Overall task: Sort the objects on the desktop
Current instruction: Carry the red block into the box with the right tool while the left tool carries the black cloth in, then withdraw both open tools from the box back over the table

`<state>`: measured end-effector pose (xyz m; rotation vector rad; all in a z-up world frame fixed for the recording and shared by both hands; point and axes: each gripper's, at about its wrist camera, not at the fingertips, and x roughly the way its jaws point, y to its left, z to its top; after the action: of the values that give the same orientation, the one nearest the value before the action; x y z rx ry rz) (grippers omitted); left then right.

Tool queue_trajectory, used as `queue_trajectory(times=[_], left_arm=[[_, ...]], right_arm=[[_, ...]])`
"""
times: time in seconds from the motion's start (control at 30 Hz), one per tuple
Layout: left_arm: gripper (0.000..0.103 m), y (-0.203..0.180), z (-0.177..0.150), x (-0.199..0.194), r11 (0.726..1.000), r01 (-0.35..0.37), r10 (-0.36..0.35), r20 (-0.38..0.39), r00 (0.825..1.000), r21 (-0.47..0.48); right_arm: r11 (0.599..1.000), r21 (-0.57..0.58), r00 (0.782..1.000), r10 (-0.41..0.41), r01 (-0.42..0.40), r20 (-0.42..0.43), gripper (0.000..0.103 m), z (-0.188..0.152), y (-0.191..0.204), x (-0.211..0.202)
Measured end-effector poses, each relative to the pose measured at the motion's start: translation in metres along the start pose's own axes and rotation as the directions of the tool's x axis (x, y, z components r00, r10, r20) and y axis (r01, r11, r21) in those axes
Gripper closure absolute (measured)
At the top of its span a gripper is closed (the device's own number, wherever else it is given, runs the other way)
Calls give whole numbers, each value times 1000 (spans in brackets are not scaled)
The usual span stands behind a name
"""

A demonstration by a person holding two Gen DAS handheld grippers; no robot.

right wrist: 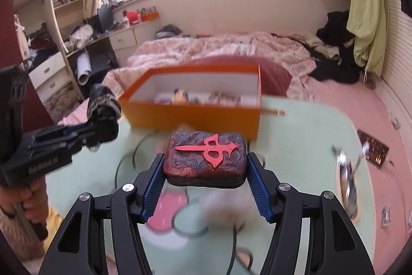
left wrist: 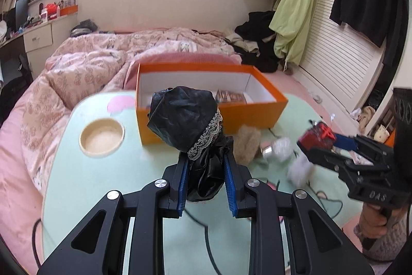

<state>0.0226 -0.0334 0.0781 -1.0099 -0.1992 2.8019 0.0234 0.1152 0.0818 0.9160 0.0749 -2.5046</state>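
Left wrist: left gripper [left wrist: 204, 161] clamps black cloth [left wrist: 189, 120], orange box [left wrist: 206, 99] behind; right gripper [right wrist: 206, 166] clamps red block [right wrist: 206, 159]; cables [right wrist: 128, 159] on worktop [left wrist: 103, 184].

Each camera sits just behind its own claw and looks forward, slightly down, over the green table [left wrist: 77, 184] toward the bed [left wrist: 103, 56] and window. Both views share the orange box [left wrist: 211, 117], and each sees the other claw close beside.

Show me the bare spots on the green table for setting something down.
Bare green table lies between the round cup recess, the orange box and the left gripper. Right of the box it is crowded: tan fluff, white fluff, cables.
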Motion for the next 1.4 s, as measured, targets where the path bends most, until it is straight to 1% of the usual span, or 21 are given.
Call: queue_trajectory(times=[0.1,0.17,0.27,0.33,0.43,0.47,0.5,0.53,0.57,0.6,0.63,0.73,0.8,0.87,1.0,1.1,1.17,1.3,1.33,1.37,1.4], left_arm=[[77,1,26,10,1000,9,-9,13,1000,3],[77,5,47,28,1000,-2,2,3,1000,-4],[77,11,68,59,998,-53,52,-15,999,-17],[75,16,78,78,998,-55,54,-16,998,-38],[66,15,82,87,998,-45,45,1,999,-47],[58,16,81,87,997,-60,60,6,998,-56],[52,16,80,85,996,-67,68,8,998,-64],[41,17,78,82,995,-71,72,16,997,-70],[29,18,74,78,994,-75,78,30,997,-74],[25,19,69,71,994,-74,78,44,996,-75],[23,21,68,69,995,-71,74,48,996,-72],[23,17,54,55,996,-62,64,32,997,-56],[23,9,42,45,998,-55,56,21,998,-40],[23,-2,27,35,998,-53,53,5,999,-18],[23,-20,-5,27,999,-41,42,-48,998,31],[23,-31,-30,30,997,-41,48,-113,992,64],[23,-37,-44,36,994,-58,71,-147,987,90],[23,-37,-53,46,990,-101,118,-195,974,98],[21,-36,-55,49,989,-112,130,-210,969,97],[14,-36,-58,49,984,-141,160,-195,968,109],[12,-35,-59,49,986,-137,154,-195,969,100]], right_arm=[[1000,-3,1000,5,-5,11,42,38,-1,18],[1000,-4,1000,10,-10,-3,42,61,-1,37],[999,-20,999,-36,35,-34,42,83,1,70],[998,-27,997,-63,61,-47,41,92,2,87],[994,-29,991,-103,101,-83,36,101,-1,107],[994,-21,990,-111,110,-87,35,101,-4,108],[993,-9,990,-117,116,-82,30,101,-7,106],[992,6,990,-123,124,-73,26,99,-10,101],[992,14,991,-122,123,-61,18,96,-14,96],[993,26,993,-113,114,-43,13,92,-17,90],[994,42,994,-103,104,-26,13,88,-20,82],[993,78,996,-83,84,-9,12,69,-26,60],[993,100,998,-62,63,-10,12,52,-29,45],[992,115,998,-60,60,-10,12,34,-28,29],[991,126,999,-50,51,-19,12,-3,-25,4],[993,99,997,-63,68,-51,12,-29,-19,-3],[993,80,993,-83,90,-80,12,-47,-15,-4],[990,56,985,-119,127,-128,12,-68,-14,4],[990,42,981,-126,134,-147,12,-72,-13,9],[990,39,979,-125,133,-163,12,-74,-14,12],[991,42,976,-117,127,-185,8,-77,-15,17]])
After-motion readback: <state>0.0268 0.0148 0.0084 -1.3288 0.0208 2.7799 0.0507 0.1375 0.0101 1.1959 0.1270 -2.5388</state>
